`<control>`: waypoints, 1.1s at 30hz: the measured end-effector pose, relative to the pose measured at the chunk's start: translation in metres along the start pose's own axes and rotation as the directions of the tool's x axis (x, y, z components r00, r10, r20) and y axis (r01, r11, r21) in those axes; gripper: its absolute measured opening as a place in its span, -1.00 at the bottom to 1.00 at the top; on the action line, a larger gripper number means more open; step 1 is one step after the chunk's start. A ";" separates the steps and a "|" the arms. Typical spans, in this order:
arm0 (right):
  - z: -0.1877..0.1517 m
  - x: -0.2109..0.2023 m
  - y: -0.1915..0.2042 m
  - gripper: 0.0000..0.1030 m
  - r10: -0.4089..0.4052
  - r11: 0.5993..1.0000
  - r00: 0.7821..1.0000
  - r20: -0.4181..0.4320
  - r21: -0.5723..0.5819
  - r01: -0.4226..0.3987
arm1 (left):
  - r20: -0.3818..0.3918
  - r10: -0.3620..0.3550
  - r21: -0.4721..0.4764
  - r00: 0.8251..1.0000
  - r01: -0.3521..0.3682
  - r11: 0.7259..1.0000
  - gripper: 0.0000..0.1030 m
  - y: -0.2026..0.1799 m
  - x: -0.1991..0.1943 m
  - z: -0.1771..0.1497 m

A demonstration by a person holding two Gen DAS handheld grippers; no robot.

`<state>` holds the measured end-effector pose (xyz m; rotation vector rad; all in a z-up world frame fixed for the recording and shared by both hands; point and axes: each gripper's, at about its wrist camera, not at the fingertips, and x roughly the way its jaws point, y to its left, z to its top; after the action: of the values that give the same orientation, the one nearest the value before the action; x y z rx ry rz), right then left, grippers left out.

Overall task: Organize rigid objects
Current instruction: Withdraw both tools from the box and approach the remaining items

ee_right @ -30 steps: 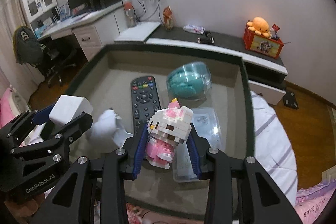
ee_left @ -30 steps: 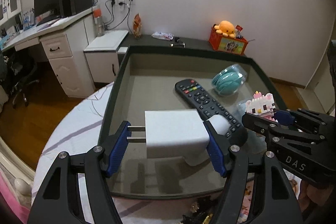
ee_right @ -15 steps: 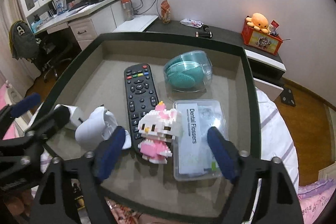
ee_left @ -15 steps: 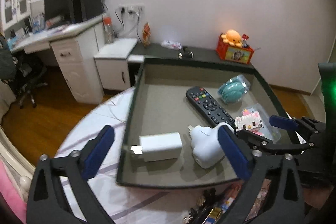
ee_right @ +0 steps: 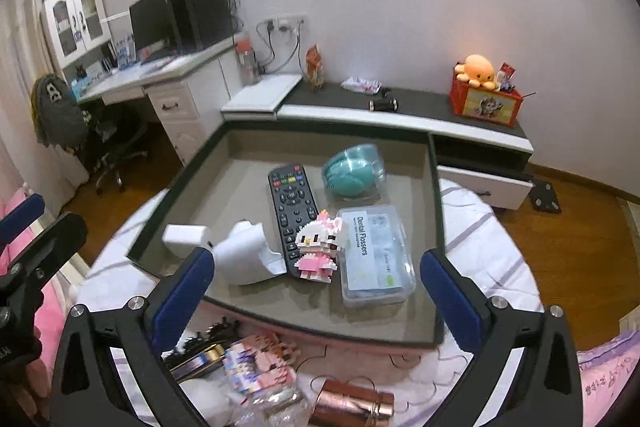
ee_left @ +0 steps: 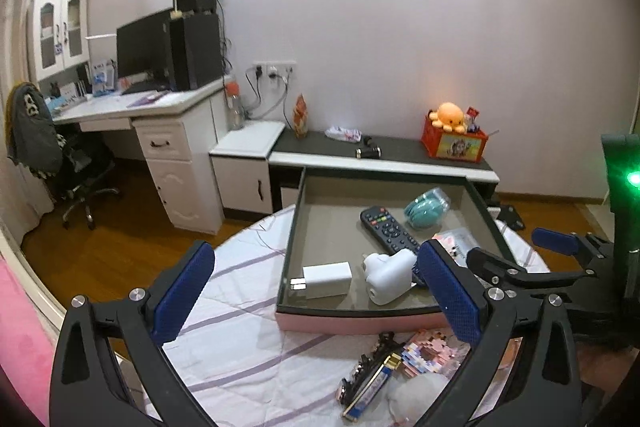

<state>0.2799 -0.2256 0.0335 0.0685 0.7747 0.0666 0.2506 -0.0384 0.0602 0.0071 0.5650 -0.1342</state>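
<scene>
Tray [ee_right: 436,227]: holds sorted rigid items, centre of bedspread. Contents, largest first: remote [ee_right: 291,211], long axis 12-to-6; floss box [ee_right: 374,255] at its 3 o'clock; teal case [ee_right: 352,169] at 1; white adapter [ee_right: 248,253] at 7; charger block [ee_left: 326,279] further toward 9; brick-built kitten [ee_right: 318,247] touching remote's lower right. Unsorted clutter [ee_right: 256,359] at 6, outside tray, under right gripper [ee_right: 316,291], likely nearer hand. Right jaws opening, nothing between. Left gripper [ee_left: 316,295] wide, empty.

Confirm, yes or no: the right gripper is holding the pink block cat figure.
No: the right gripper is open and empty, while the cat figure stands in the tray.
</scene>
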 end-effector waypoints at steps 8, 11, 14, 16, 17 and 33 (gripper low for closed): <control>-0.012 -0.080 0.005 1.00 0.000 1.000 0.992 0.129 -0.013 0.001 | 0.079 0.003 0.008 0.997 -0.004 1.000 1.00 -0.002 -0.063 -0.004; -0.024 -0.110 0.003 1.00 0.024 1.000 0.984 0.179 -0.012 -0.022 | 0.089 0.021 0.017 0.996 -0.023 1.000 1.00 -0.003 -0.080 -0.012; -0.038 -0.133 0.001 1.00 0.039 0.999 0.977 0.208 0.000 -0.040 | 0.088 0.019 -0.002 0.996 -0.019 1.000 1.00 0.001 -0.096 -0.023; -0.049 -0.147 0.000 1.00 0.033 0.999 0.974 0.224 0.008 -0.036 | 0.084 0.024 -0.008 0.996 -0.024 1.000 1.00 0.002 -0.104 -0.031; -0.054 -0.151 -0.001 1.00 0.029 0.999 0.973 0.230 0.010 -0.032 | 0.081 0.030 -0.007 0.996 -0.030 1.000 1.00 0.003 -0.107 -0.036; -0.110 -0.154 -0.005 1.00 0.013 0.999 0.987 0.158 0.050 -0.021 | -0.007 0.039 -0.008 0.999 -0.039 0.999 1.00 0.003 -0.119 -0.077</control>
<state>0.0930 -0.2401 0.0616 0.1283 0.6172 0.0566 0.1102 -0.0170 0.0585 0.0109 0.5724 -0.0941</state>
